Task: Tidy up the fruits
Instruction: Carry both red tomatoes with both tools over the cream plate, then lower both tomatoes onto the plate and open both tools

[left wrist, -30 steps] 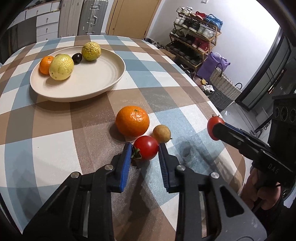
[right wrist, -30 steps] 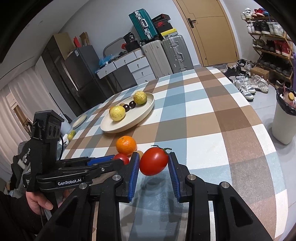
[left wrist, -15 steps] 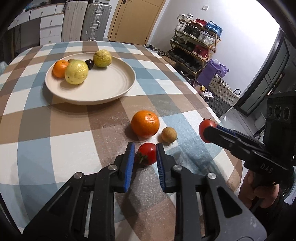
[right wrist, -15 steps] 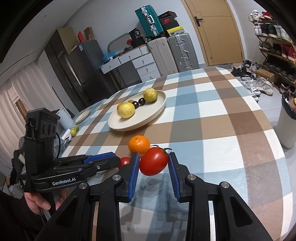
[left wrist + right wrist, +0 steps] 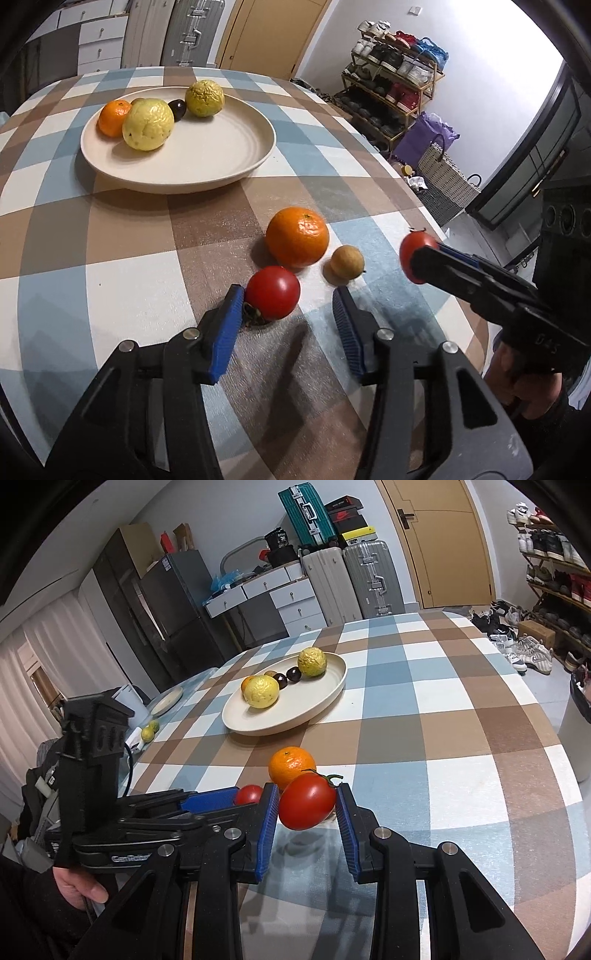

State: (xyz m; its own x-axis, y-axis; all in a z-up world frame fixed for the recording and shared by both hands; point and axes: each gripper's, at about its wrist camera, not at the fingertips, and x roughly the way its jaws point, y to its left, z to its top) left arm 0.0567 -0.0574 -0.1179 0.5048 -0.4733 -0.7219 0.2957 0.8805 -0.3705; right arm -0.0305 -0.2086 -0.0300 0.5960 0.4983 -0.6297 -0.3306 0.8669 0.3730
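Left wrist view: left claw (image 5: 288,314) opening, its jaws straddling a loose tomato (image 5: 272,292) on the counter (image 5: 129,280), just short of the orange (image 5: 297,236).

Right wrist view: right claw (image 5: 306,806) clamps a second tomato (image 5: 306,801) aloft, presumably bound for the plate (image 5: 314,709) beyond the orange.

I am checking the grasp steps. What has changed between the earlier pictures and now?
The left gripper, shut on the small tomato half a second ago, is opening; the tomato lies on the table, touching only one pad. Unchanged: the right gripper holds its tomato; plate fruits.
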